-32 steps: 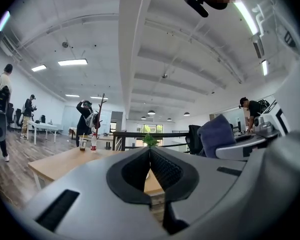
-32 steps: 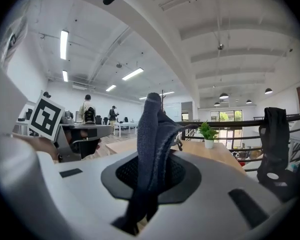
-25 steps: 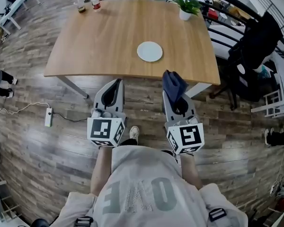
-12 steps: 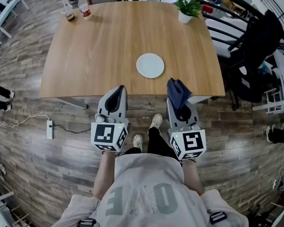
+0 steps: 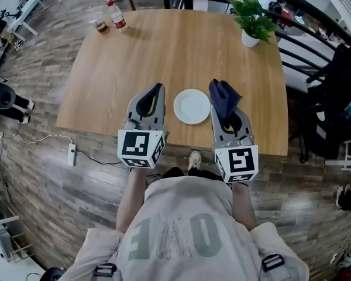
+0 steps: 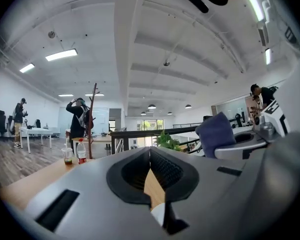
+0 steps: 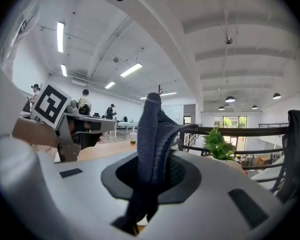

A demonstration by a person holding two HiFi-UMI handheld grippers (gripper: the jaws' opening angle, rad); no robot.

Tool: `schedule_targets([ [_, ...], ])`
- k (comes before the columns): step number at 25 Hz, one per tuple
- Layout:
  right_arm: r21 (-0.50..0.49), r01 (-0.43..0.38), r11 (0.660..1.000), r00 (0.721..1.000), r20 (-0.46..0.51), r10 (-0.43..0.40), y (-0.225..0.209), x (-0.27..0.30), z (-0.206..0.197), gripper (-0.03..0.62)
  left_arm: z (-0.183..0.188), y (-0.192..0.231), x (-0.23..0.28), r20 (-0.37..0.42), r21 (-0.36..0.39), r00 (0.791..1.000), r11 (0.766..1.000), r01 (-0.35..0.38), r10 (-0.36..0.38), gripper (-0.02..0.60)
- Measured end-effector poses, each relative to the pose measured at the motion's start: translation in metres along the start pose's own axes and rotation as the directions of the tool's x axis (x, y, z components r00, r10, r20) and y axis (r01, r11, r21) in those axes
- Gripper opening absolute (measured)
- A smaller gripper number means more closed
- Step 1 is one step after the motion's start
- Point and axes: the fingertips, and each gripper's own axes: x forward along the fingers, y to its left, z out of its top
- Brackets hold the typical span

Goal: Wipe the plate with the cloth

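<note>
Wooden table is under me now that I've stepped in: plate sits between my closed, empty left gripper and right gripper clamped on the cloth, ready to wipe.

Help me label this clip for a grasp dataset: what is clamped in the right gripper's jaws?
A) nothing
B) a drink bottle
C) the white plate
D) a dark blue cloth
D: the right gripper is shut on the dark blue cloth, which sticks up from its jaws, while the white plate lies apart on the table.
</note>
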Motion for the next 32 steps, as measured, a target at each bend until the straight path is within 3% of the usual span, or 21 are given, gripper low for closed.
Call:
schedule_targets([
  [3,0.014,-0.039,0.999,0.999,-0.003,0.039,-0.016,0.017,-0.004,0.061,0.0,-0.001,0.019,-0.02,-0.032,0.999,0.999,-0.032,0.032,0.008],
  [7,0.005,-0.102,0.995,0.995,-0.018,0.102,-0.019,0.033,-0.007,0.061,-0.029,0.001,0.035,-0.11,-0.093,0.992,0.994,-0.065,0.055,0.009],
  [12,0.004,-0.118,0.993,0.993,-0.028,0.118,-0.03,0.042,-0.014,0.06,-0.075,0.006,0.053,-0.211,-0.257,0.977,0.962,-0.087,0.032,0.009],
  [14,0.013,-0.104,0.994,0.994,-0.032,0.104,-0.038,0.046,-0.02,0.06,-0.106,0.008,0.061,-0.289,-0.315,0.957,0.943,-0.104,0.009,0.011],
  [16,0.03,-0.093,0.995,0.994,-0.047,0.095,-0.043,0.049,-0.026,0.06,-0.142,0.008,0.065,-0.373,-0.409,0.927,0.903,-0.135,-0.031,0.057],
  [18,0.048,-0.102,0.994,0.993,-0.061,0.105,-0.042,0.05,-0.03,0.06,-0.171,0.009,0.059,-0.419,-0.533,0.905,0.828,-0.177,-0.076,0.137],
  [20,0.046,-0.119,0.992,0.99,-0.073,0.122,-0.04,0.051,-0.033,0.06,-0.195,0.01,0.052,-0.443,-0.629,0.89,0.744,-0.224,-0.107,0.144],
  [21,0.038,-0.124,0.992,0.989,-0.081,0.126,-0.04,0.052,-0.035,0.06,-0.206,0.009,0.049,-0.463,-0.651,0.878,0.719,-0.244,-0.122,0.144],
  [25,0.025,-0.13,0.991,0.983,-0.129,0.132,-0.041,0.058,-0.05,0.06,-0.242,0.001,0.04,-0.547,-0.677,0.82,0.666,-0.313,-0.171,0.144],
  [29,0.013,-0.15,0.989,0.972,-0.182,0.15,-0.036,0.068,-0.071,0.061,-0.265,-0.004,0.035,-0.577,-0.715,0.785,0.603,-0.353,-0.224,0.144],
  [32,0.006,-0.152,0.988,0.966,-0.212,0.15,-0.034,0.073,-0.081,0.06,-0.276,-0.006,0.036,-0.569,-0.76,0.774,0.536,-0.368,-0.277,0.144],
])
